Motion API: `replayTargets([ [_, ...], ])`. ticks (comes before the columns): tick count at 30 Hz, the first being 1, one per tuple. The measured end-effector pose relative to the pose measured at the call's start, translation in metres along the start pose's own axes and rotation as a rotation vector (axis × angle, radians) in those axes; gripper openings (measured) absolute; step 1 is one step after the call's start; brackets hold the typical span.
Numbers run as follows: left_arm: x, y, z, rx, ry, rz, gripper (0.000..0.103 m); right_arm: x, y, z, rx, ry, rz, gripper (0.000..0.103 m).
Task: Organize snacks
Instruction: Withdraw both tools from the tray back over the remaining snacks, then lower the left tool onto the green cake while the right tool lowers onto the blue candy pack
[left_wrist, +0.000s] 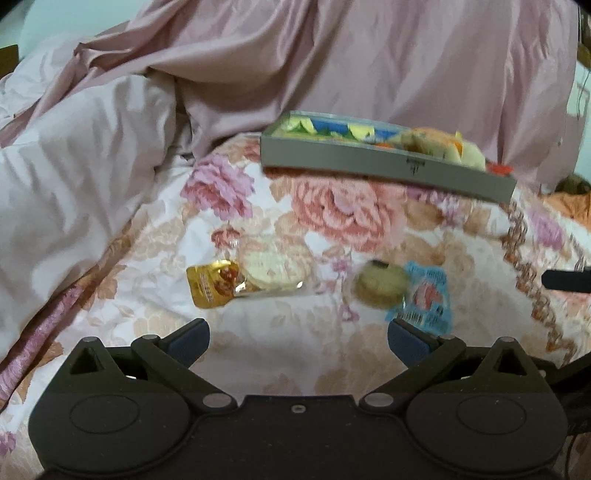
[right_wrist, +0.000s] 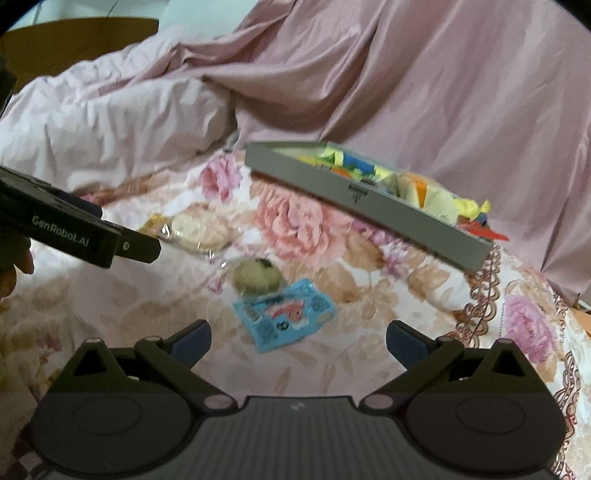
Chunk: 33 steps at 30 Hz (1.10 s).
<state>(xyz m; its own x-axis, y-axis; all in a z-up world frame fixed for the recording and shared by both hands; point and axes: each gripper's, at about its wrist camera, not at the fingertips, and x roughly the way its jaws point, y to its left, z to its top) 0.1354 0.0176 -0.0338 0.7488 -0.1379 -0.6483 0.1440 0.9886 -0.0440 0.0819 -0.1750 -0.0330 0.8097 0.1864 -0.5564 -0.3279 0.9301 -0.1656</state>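
A grey box holding several colourful snack packets sits at the back of the floral bedspread. Loose snacks lie in front of it: a clear-wrapped pale round cake beside a gold packet, a greenish round cake, and a blue packet. My left gripper is open and empty, just short of the snacks. My right gripper is open and empty, just in front of the blue packet.
Pink duvet and sheet are heaped at the left and behind the box. The left gripper's body reaches in from the left in the right wrist view. The bedspread's lace edge runs at right.
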Motion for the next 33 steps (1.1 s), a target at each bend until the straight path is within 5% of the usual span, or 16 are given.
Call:
replayTargets([
  [14, 0.027, -0.008, 0.003, 0.057, 0.061, -0.024, 0.102, 0.026, 0.002, 0.001, -0.022, 0.098, 0.016, 0.103],
  [33, 0.069, -0.033, 0.018, 0.077, -0.022, -0.214, 0.102, 0.062, -0.015, 0.003, 0.013, 0.136, 0.03, 0.103],
])
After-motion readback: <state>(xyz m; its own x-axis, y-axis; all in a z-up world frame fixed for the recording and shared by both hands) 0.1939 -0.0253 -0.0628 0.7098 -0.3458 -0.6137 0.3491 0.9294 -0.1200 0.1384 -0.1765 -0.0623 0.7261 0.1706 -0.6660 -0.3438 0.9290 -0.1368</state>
